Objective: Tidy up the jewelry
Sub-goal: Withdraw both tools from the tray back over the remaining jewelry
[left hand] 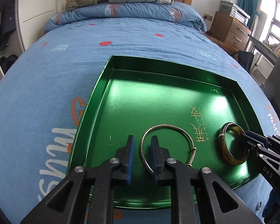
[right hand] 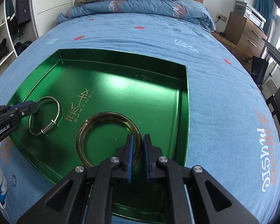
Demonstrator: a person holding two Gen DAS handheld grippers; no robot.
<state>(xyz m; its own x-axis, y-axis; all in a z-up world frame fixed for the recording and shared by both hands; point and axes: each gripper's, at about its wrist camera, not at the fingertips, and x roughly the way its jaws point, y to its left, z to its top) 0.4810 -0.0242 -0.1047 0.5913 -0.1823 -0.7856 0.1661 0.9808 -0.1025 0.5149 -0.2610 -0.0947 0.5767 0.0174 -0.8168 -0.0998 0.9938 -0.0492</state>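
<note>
Left hand-held gripper (left hand: 142,145): jaws part-open, straddling rim of silver bangle (left hand: 166,145), not clamped. Right hand-held gripper (right hand: 139,143): narrow gap around amber bangle (right hand: 110,140) rim, contact unclear. Both flat in green tray (left hand: 102,85) on bed (left hand: 46,74). Silver: thin, stiff, light, slippery wire hoop. Amber: thicker, glossy, likely brittle; pinch across rim.

Glossy green tray (left hand: 158,100), metal bangle (left hand: 177,128), cloth bedspread (left hand: 46,85)

— How are your two tools set?
— Your left hand-held gripper (left hand: 142,150) points forward and down, jaws parted by a modest gap. Your right hand-held gripper (right hand: 138,148) sits to its right, jaws narrower but still apart.
</note>
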